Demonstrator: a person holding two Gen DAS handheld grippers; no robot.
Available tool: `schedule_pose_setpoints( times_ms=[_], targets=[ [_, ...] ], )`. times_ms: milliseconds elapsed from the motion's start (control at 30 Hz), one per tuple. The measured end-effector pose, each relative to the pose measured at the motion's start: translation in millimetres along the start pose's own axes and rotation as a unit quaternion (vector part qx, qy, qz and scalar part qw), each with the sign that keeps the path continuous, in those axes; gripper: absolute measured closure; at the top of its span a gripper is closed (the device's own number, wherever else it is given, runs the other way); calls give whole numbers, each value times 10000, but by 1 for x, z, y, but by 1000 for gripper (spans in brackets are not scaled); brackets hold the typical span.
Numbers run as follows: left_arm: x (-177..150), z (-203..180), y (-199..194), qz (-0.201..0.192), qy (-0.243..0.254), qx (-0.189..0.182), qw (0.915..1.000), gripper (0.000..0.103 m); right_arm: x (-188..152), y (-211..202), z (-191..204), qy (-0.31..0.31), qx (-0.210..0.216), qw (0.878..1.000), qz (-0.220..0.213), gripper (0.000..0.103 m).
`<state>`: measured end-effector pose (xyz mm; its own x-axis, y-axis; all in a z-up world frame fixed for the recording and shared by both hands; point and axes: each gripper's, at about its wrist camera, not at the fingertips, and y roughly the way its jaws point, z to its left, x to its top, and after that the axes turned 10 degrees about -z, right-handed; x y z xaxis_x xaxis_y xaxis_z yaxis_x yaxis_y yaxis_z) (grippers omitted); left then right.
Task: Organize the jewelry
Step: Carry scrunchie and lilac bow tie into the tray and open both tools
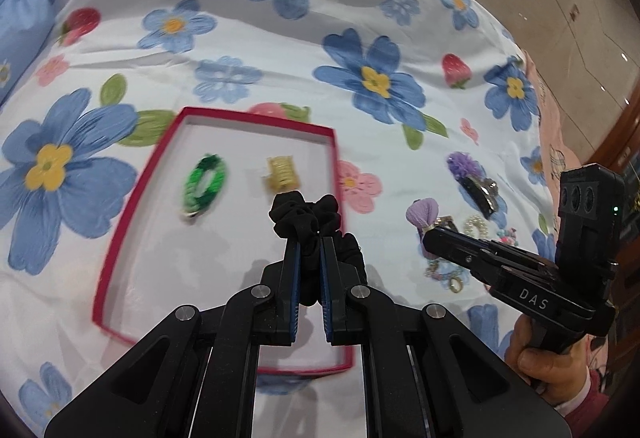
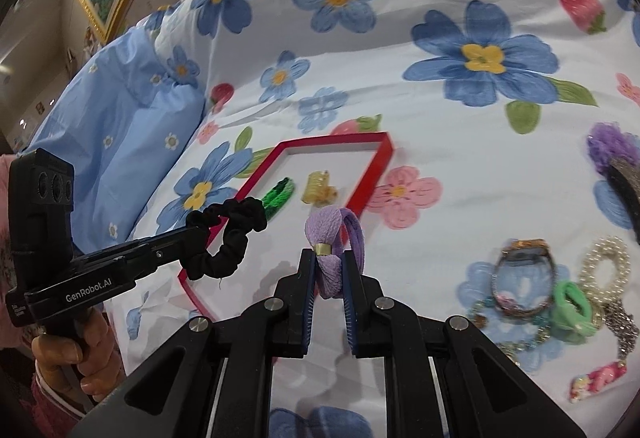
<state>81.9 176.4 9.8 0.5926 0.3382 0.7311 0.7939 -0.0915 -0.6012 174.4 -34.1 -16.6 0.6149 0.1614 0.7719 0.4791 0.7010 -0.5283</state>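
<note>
My left gripper [image 1: 310, 238] is shut on a black scrunchie [image 1: 306, 214] and hangs over the near right part of a red-rimmed box [image 1: 116, 238]. Inside the box lie a green hair tie [image 1: 204, 184] and a yellow claw clip [image 1: 282, 174]. My right gripper [image 2: 330, 256] is shut on a lilac hair tie [image 2: 330, 234], just right of the box [image 2: 374, 174]. In the right wrist view the left gripper [image 2: 196, 234] carries the scrunchie [image 2: 230, 238] above the box's edge. In the left wrist view the right gripper [image 1: 430, 234] holds the lilac tie [image 1: 422, 214] beside the jewelry pile.
A floral bedsheet [image 1: 360, 18] covers the bed. To the right of the box lie a purple-flower hair clip [image 1: 474, 178], a pearl bracelet [image 2: 604, 270], a watch [image 2: 520, 278], a green tie [image 2: 572, 310] and several chains. A blue pillow [image 2: 120, 126] lies at the left.
</note>
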Motion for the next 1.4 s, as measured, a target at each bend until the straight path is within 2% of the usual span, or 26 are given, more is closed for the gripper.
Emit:
schedule_pose_setpoints(
  times_ms=[433, 700, 1067, 1400],
  targets=[
    [1, 40, 3, -38, -267, 198, 9994, 96, 2, 41, 28, -232, 148, 9994, 219, 90],
    [7, 61, 23, -21, -363, 259, 9990, 96, 4, 79, 39, -459, 101, 9978, 473, 89],
    [3, 88, 64, 284, -490, 395, 9976, 95, -2, 131, 46, -894, -162, 9915, 932, 89],
    [-7, 95, 76, 495, -572, 508, 9958, 91, -7, 144, 42, -936, -216, 9897, 1060, 86]
  ],
)
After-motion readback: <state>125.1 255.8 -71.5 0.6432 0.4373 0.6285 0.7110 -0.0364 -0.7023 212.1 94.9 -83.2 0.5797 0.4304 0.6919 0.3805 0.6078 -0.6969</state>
